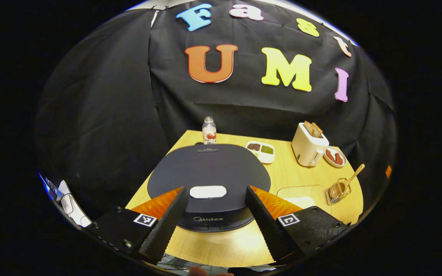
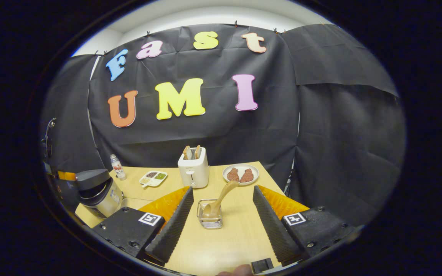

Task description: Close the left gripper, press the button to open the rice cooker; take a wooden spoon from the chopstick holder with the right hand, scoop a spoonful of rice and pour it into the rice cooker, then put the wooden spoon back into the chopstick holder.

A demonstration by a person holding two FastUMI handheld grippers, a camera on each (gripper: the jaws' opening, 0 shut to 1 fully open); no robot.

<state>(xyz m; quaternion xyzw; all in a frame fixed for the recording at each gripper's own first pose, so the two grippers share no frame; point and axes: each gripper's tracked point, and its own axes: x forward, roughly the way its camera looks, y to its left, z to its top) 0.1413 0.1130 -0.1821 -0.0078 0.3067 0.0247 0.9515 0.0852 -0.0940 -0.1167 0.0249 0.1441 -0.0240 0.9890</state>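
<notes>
The dark rice cooker sits right in front of my left gripper with its lid down. Its white button lies between the open fingers, slightly beyond the tips. In the right gripper view the cooker stands at the far left. A wire chopstick holder stands just ahead of my right gripper, and a wooden spoon leans out of it to the right. The right gripper is open and holds nothing. A clear tray with white rice lies between the cooker and the holder.
On the wooden table, a white toaster with bread stands at the back. Beside it are a plate of brown meat pieces, a divided dish of beans and a small bottle. Black cloth walls surround the table.
</notes>
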